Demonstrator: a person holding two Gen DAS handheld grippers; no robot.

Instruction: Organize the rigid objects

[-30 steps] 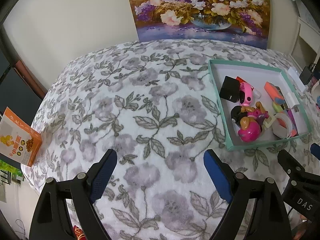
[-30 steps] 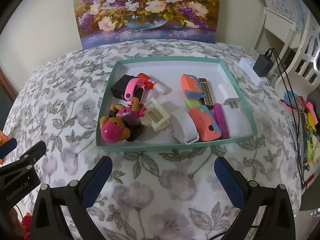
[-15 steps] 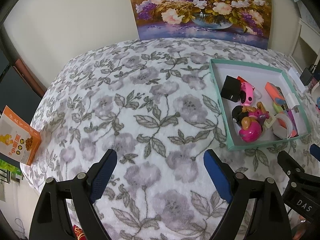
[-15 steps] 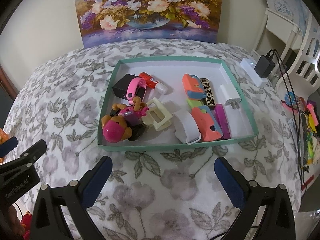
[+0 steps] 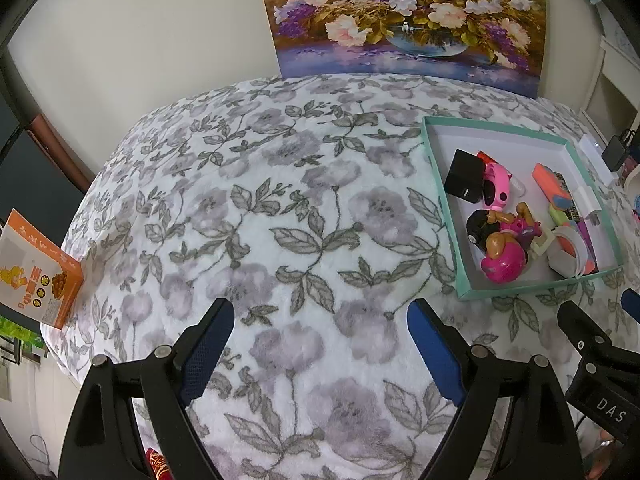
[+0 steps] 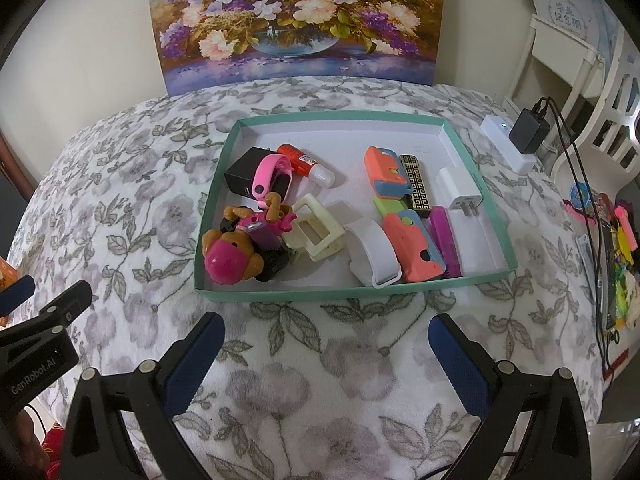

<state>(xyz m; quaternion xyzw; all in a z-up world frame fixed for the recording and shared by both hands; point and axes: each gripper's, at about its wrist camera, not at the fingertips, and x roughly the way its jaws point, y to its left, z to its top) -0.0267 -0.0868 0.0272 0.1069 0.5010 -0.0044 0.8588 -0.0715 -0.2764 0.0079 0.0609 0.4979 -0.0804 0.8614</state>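
A teal-rimmed tray (image 6: 336, 293) (image 5: 528, 290) lies on the floral blanket and holds several small things: a pink-helmeted toy dog (image 6: 232, 258) (image 5: 505, 261), a black box (image 6: 242, 174), a pink watch (image 6: 272, 176), a red glue stick (image 6: 306, 162), a cream frame (image 6: 316, 228), a white band (image 6: 374, 250), orange-blue pieces (image 6: 412, 248) and a white plug (image 6: 458, 192). My right gripper (image 6: 326, 348) is open and empty, just in front of the tray. My left gripper (image 5: 320, 332) is open and empty over bare blanket, left of the tray.
A flower painting (image 6: 296, 20) leans on the back wall. An orange box (image 5: 36, 270) sits at the blanket's left edge. A white power strip with black charger (image 6: 520, 136), cables and coloured clutter (image 6: 616, 256) lie on the right by a white chair.
Both views have shifted slightly; the tray sits a little lower and to the right in each. Both grippers stay open and empty.
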